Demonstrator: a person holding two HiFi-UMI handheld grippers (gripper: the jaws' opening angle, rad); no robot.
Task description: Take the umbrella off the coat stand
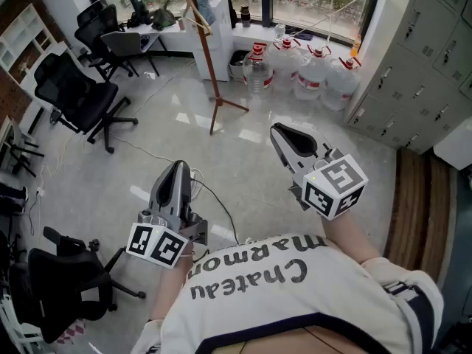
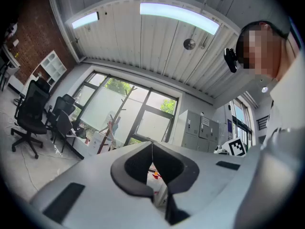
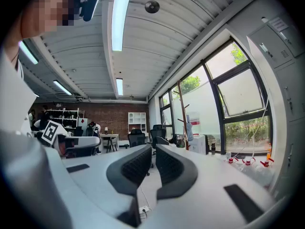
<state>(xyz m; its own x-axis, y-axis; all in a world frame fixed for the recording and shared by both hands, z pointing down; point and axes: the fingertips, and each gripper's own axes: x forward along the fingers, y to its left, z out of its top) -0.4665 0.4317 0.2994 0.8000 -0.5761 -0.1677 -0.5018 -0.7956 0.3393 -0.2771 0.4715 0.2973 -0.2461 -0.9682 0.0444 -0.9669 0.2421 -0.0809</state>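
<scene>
Stands on pale grey floor [image 1: 243, 175] of an office, a hand-held gripper in each hand, both held out ahead and well short of the coat stand [image 1: 209, 65]. Holds left hand-held gripper [image 1: 179, 167] low at left of head view, marker cube nearest the body; shows in its own view [image 2: 152, 145] jaws pressed together at the tips, nothing pinched. Holds right hand-held gripper [image 1: 279, 130] farther forward and about level; shows in its own view [image 3: 153, 150] pads spread by a narrow slit, floor visible through the gap, nothing between. Finds coat stand, a thin brown wooden pole on splayed feet, upright by the window, between a white-topped surface [image 1: 158, 26] with black office chairs [image 1: 82, 98] at left and a row of big water bottles [image 1: 313, 74] with red caps at right. Spots umbrella [image 3: 189, 126] hanging on the stand's upper part in right gripper view, a small pale-blue shape against the bright glass; too small for detail. Keeps both grippers well apart from stand and umbrella. Notes grey lockers [image 1: 424, 50] along right wall, thin cable [image 1: 221, 201] trailing over floor near left gripper, white printed shirt [image 1: 295, 293] at bottom of head view.
</scene>
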